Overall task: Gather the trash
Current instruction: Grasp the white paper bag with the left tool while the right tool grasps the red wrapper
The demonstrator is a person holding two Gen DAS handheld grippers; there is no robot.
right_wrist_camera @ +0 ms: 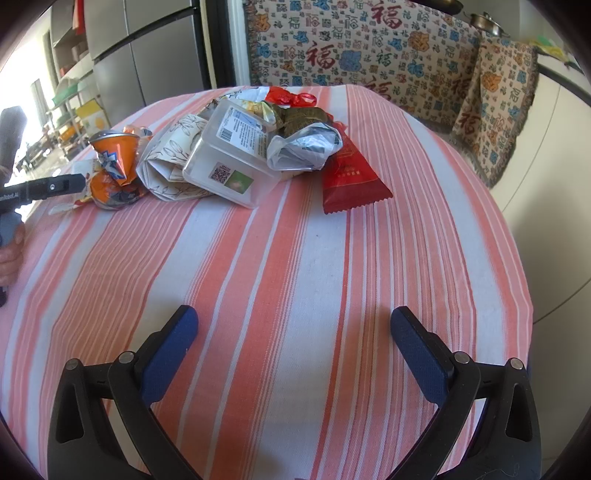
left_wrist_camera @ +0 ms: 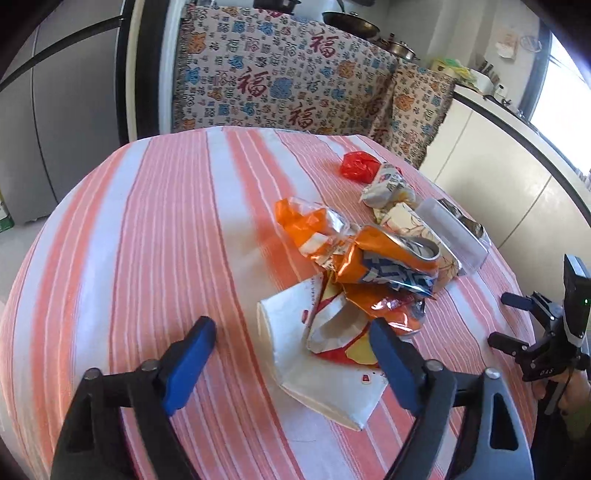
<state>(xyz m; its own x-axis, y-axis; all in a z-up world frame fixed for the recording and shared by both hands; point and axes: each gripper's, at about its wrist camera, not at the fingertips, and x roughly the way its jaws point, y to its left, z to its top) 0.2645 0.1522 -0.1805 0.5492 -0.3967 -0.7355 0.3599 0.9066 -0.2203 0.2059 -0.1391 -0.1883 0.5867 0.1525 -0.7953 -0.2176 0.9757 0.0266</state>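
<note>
Reaching: my left claw [left_wrist_camera: 291, 338] gapes around the white paper bag [left_wrist_camera: 314, 373], not pinching.
Bag: light, floppy; I'd grab its edge.
Right claw [right_wrist_camera: 294, 339]: released, nothing inside.

striped tablecloth [right_wrist_camera: 295, 258] | patterned throw [left_wrist_camera: 280, 74] | grey fridge [right_wrist_camera: 147, 48] | pans [left_wrist_camera: 351, 22]

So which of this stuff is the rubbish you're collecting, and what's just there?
Rubbish: crushed orange can, flattened paper cup, clear plastic box, red packet, red bag.
Just there: striped tablecloth, patterned throw, pans.
</note>
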